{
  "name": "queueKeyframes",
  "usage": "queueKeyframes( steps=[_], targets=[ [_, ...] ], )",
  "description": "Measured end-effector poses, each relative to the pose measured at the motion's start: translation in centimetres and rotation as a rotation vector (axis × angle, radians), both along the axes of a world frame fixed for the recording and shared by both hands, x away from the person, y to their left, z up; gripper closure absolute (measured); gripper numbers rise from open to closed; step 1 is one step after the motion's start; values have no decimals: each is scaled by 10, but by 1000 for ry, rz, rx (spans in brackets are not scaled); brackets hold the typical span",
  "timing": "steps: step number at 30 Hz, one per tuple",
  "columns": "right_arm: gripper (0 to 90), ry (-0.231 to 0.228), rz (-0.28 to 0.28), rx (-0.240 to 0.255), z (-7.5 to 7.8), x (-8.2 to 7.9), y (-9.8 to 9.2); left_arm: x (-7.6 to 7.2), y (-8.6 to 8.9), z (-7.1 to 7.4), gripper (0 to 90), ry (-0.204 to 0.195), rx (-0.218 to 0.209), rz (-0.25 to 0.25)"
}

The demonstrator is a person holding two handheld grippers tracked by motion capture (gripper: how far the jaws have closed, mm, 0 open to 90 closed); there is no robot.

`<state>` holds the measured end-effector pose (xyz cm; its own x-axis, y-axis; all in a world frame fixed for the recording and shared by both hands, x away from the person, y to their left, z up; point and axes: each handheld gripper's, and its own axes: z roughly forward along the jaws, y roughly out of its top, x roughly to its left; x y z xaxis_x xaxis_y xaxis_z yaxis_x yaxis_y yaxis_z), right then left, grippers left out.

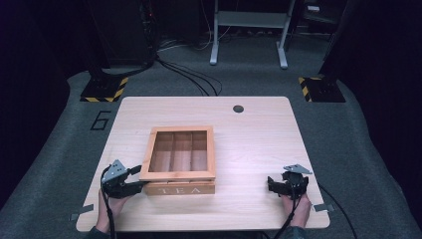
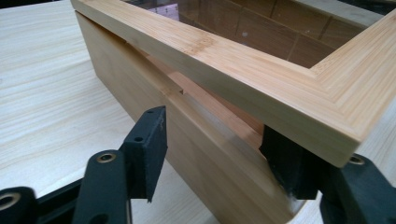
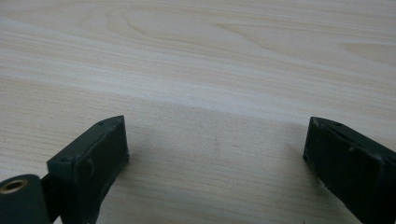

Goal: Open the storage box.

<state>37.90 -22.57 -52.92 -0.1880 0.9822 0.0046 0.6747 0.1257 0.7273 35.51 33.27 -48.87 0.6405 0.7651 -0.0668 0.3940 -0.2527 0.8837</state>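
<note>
A wooden tea box [image 1: 181, 188] marked TEA stands on the table [image 1: 259, 139], its window lid [image 1: 179, 152] showing empty compartments. In the left gripper view the lid [image 2: 224, 60] sits slightly lifted off the box wall [image 2: 130, 79], leaving a narrow gap. My left gripper [image 1: 137, 180] is at the box's front left corner. Its jaws straddle that corner [image 2: 217, 149]: one pad [image 2: 149, 140] stands beside the wall, the other [image 2: 287, 161] is tucked under the lid's edge, and neither visibly presses. My right gripper [image 1: 272, 185] rests open near the front right, over bare wood [image 3: 215, 144].
A dark round hole [image 1: 238, 108] sits in the tabletop at the back. Grey tape tabs [image 1: 81, 212] mark the front corners. Beyond the table are stand bases with yellow-black stripes [image 1: 104, 89], floor cables [image 1: 194, 79] and a grey frame [image 1: 249, 30].
</note>
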Motion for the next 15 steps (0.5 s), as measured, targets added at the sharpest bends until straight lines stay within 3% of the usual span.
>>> queueKeyframes(
  steps=[7, 15],
  targets=[
    [59, 0, 0, 0, 0, 0, 0, 0, 4, 4, 354, 17, 13, 2],
    [59, 0, 0, 0, 0, 0, 0, -2, 9, 7, 308, 43, -3, -2]
  ],
)
